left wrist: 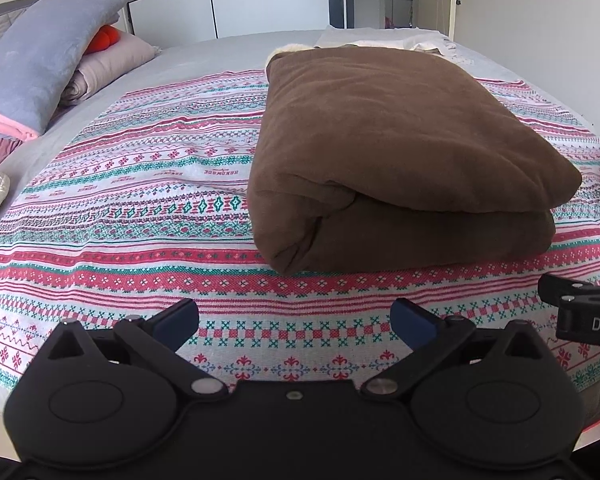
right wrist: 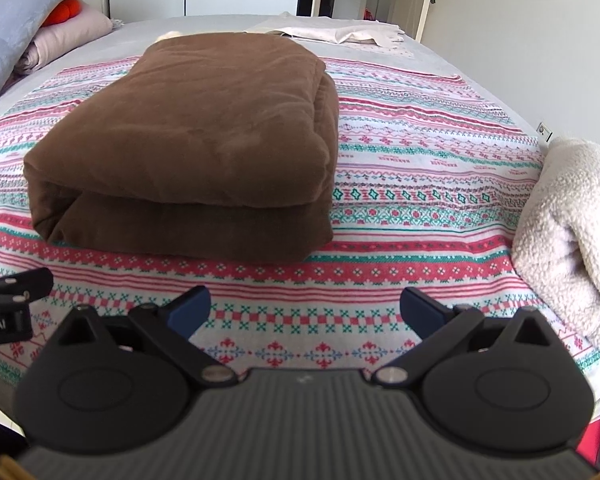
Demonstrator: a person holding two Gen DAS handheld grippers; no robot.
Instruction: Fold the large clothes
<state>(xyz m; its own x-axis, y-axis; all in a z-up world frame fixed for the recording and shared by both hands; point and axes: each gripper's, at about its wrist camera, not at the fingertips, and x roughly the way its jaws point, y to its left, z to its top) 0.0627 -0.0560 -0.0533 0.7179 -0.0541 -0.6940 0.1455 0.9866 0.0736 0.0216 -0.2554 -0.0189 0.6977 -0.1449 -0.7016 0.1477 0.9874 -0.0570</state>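
Your brown garment [left wrist: 404,152] lies folded into a thick two-layer bundle on the patterned spread [left wrist: 140,184], toward the near edge of the bed [left wrist: 220,48], its doubled edge facing you. Judging by that tidy shape, the folding looks finished or one fold short. Your left gripper [left wrist: 294,318] hovers above the spread just short of the bundle, jaws spread wide and empty; your right gripper [right wrist: 305,307] does likewise beside it. A fleecy cream garment [right wrist: 572,220] sits at the bed's right edge. Next, you likely either halve the bundle by pinching its near corners, or turn to the cream piece.
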